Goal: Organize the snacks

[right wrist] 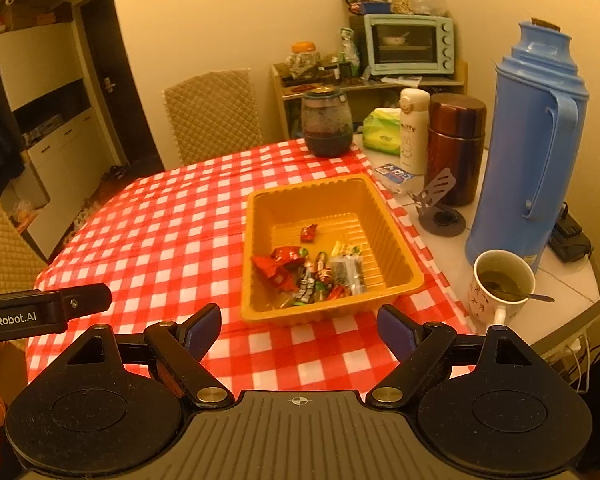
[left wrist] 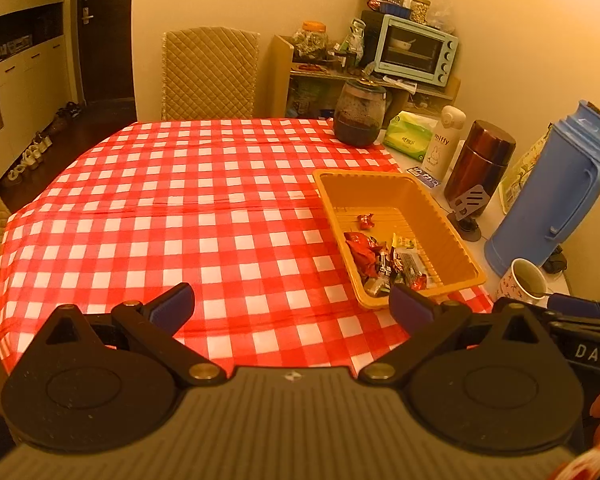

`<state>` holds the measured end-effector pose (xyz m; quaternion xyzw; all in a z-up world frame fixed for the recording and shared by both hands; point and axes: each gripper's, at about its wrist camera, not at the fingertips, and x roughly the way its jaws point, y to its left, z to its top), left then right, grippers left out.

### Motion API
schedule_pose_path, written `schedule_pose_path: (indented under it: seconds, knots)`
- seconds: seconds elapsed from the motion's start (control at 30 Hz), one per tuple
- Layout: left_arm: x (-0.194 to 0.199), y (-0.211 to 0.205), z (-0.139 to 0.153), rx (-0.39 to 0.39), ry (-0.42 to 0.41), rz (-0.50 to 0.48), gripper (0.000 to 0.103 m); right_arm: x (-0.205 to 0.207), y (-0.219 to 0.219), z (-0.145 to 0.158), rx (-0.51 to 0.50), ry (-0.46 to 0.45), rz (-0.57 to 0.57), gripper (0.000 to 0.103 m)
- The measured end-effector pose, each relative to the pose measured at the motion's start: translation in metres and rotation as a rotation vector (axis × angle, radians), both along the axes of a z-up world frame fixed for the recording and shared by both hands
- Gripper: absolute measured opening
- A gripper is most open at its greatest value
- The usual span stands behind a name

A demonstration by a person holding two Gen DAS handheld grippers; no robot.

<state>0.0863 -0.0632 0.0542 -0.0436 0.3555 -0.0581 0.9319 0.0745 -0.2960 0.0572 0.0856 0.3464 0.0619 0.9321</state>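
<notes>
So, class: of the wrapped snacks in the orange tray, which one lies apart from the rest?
The small red wrapped candy lies alone on the bare floor of the orange tray, toward the far side; the other snacks are heaped together at the near end.

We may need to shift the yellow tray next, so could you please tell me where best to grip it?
Take the yellow tray by its near rim, coming from the near side with the right gripper, open jaws straddling the wall. The rim is a thin flared lip, and the snacks crowd that end, so stay shallow.
</notes>
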Motion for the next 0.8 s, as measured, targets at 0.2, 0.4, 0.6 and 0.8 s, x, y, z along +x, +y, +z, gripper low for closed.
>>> schedule_pose_path:
  seconds: [0.2,0.4,0.6,0.8]
  knots:
    - [-0.031,0.006,0.009,-0.014,-0.006,0.010,0.103,-0.023,0.011,0.011,-0.033,-0.023,0.018,0.085]
    - [-0.052,0.009,0.015,-0.004,-0.020,0.011,0.103,-0.041,0.019,0.020,-0.055,-0.039,0.034,0.085]
    - [-0.068,0.012,0.016,0.023,-0.034,0.013,0.103,-0.056,0.023,0.021,-0.062,-0.039,0.038,0.085]
    - [-0.080,0.014,0.013,0.030,-0.033,0.013,0.103,-0.067,0.026,0.021,-0.062,-0.036,0.051,0.085]
